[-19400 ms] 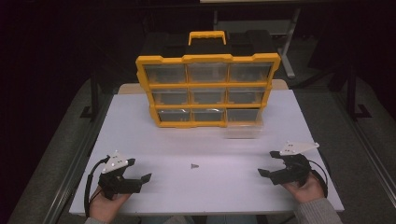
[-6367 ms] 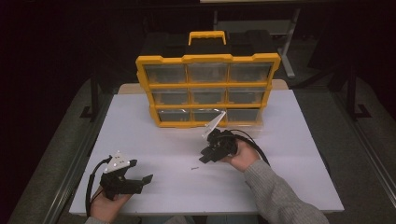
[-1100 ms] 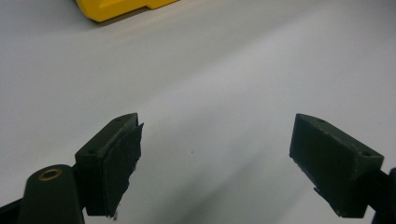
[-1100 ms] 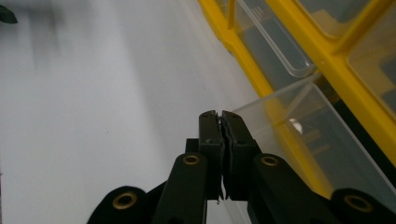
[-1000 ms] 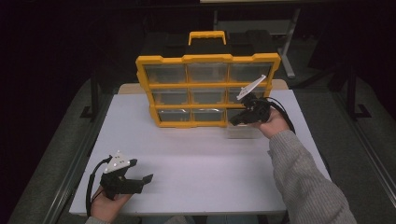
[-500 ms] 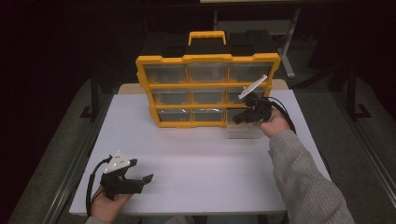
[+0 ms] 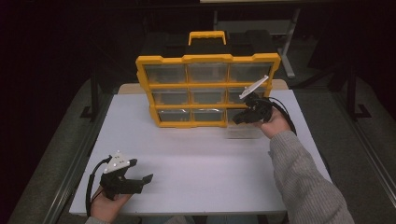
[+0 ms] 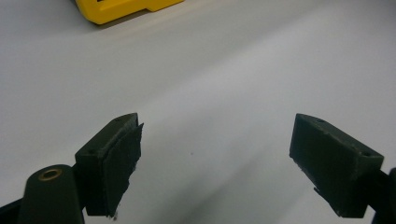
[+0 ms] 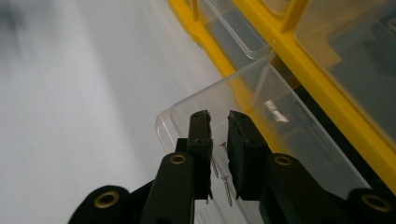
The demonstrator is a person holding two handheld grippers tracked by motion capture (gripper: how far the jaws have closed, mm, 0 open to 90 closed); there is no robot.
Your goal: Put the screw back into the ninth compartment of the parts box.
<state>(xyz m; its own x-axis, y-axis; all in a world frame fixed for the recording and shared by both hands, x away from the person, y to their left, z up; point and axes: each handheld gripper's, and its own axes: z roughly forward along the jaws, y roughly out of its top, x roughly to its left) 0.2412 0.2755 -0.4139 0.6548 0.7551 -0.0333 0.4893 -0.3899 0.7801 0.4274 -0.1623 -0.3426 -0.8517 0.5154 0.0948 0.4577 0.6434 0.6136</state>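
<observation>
Right hand-held gripper (image 9: 218, 133) sits mid-right of the high view over a clear drawer (image 9: 280, 140) pulled out of the yellow organizer (image 7: 208, 88); its jaws have just been opening, now a narrow gap w/ nothing pinched, and screws (image 9: 225, 186) lie in the drawer below them. Left hand-held gripper (image 8: 217, 158), lower left of the high view, jaws spread wide over bare white worktop (image 7: 205, 158).

white table (image 7: 196, 149), grey floor (image 7: 56, 154) beside it

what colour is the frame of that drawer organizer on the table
Yellow: the organizer frame is bright yellow with clear drawers, seen best in the high view.
</observation>
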